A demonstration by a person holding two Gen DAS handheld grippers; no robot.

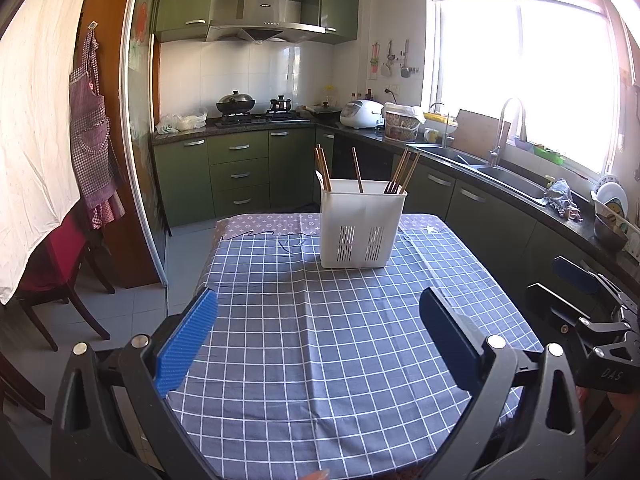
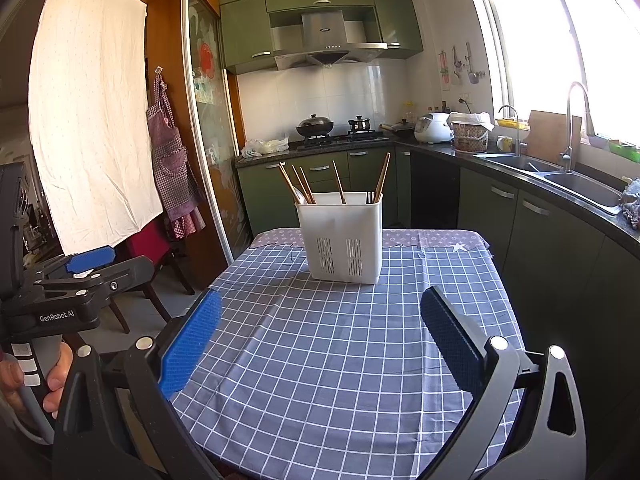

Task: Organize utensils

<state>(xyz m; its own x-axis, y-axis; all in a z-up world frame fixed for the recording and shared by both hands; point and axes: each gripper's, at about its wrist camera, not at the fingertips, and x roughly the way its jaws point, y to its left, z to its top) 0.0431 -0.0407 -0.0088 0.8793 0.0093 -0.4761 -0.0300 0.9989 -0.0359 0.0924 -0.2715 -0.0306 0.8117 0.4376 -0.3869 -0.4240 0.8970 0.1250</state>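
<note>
both grippers, left (image 1: 318,336) and right (image 2: 320,336), are hovering wide and empty; the chopsticks (image 1: 402,172) in the holder (image 1: 362,226) are looking light, stiff, slippery, best pinched near their tops.

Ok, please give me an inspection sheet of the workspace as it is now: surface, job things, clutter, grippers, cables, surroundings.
Surface: table with blue checked tablecloth, creased, bare in front.
Job's things: white utensil holder upright at the far end; chopsticks standing inside, leaning apart; something white beside them, perhaps a spoon.
Clutter: nothing seen on the table.
Grippers: left gripper and right gripper both open, holding nothing, above the near edge.
Cables: nothing seen.
Surroundings: kitchen counter, sink, stove with wok, rice cooker, apron hanging.
</note>
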